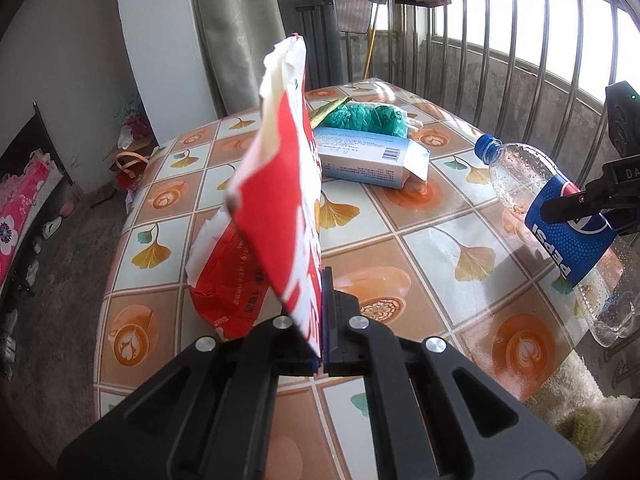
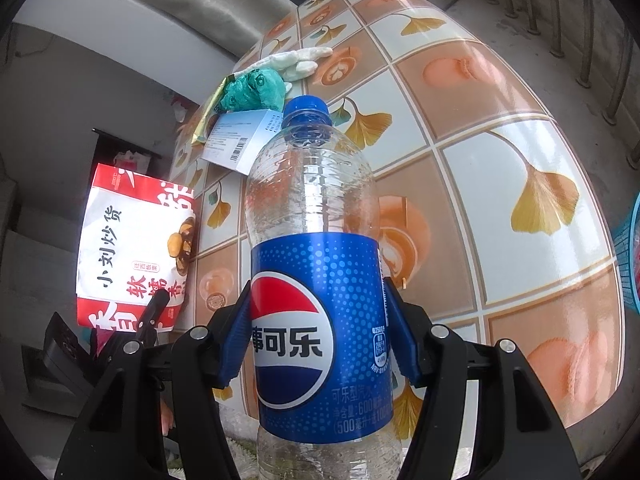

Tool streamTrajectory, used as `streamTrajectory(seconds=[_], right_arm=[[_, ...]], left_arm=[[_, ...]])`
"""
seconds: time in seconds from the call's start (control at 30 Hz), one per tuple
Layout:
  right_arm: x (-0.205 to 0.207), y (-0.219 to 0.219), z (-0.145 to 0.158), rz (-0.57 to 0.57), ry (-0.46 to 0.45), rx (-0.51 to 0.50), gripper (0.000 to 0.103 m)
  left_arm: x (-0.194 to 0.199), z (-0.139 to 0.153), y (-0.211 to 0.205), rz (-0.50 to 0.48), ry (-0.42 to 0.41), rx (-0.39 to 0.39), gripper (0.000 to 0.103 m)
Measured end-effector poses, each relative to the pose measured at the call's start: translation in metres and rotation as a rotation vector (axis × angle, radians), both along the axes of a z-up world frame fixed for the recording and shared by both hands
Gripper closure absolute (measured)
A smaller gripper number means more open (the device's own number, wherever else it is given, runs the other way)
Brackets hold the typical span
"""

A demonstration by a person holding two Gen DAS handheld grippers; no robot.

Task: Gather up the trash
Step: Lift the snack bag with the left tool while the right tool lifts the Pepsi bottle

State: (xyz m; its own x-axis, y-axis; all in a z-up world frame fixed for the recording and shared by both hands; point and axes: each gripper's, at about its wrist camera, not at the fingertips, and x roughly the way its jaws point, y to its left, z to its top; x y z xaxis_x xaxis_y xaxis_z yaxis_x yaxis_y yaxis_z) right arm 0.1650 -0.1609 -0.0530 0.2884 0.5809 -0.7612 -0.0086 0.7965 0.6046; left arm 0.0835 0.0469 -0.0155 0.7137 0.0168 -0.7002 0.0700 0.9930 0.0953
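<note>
Black left tongs (image 1: 321,354) pinching crinkled red snack bag (image 1: 280,184), right tongs (image 2: 320,344) clamping clear ribbed bottle (image 2: 316,240)

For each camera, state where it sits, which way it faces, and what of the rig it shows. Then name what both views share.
Left wrist: on the left gripper, looking down over the table; its jaws pinch a red bag; the right gripper's finger shows on the bottle.
Right wrist: on the right gripper, looking down along the bottle clamped between its pads; the left gripper's finger shows on the bag.
Shared: bag, bottle, box, green wad, table.
</note>
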Motion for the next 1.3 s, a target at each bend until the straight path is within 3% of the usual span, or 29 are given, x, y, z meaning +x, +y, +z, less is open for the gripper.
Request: streamTrajectory(seconds=[0.73, 1.3], right_arm=[[-0.004, 0.0, 0.011, 0.013, -0.039, 0.026, 0.044], [-0.022, -0.026, 0.025, -0.036, -0.085, 0.064, 0.044]], left_arm=[[-0.019, 0.02, -0.014, -0.025, -0.087, 0.039, 0.103], [-0.023, 0.057, -0.039, -0.096, -0.2, 0.084, 0.103]])
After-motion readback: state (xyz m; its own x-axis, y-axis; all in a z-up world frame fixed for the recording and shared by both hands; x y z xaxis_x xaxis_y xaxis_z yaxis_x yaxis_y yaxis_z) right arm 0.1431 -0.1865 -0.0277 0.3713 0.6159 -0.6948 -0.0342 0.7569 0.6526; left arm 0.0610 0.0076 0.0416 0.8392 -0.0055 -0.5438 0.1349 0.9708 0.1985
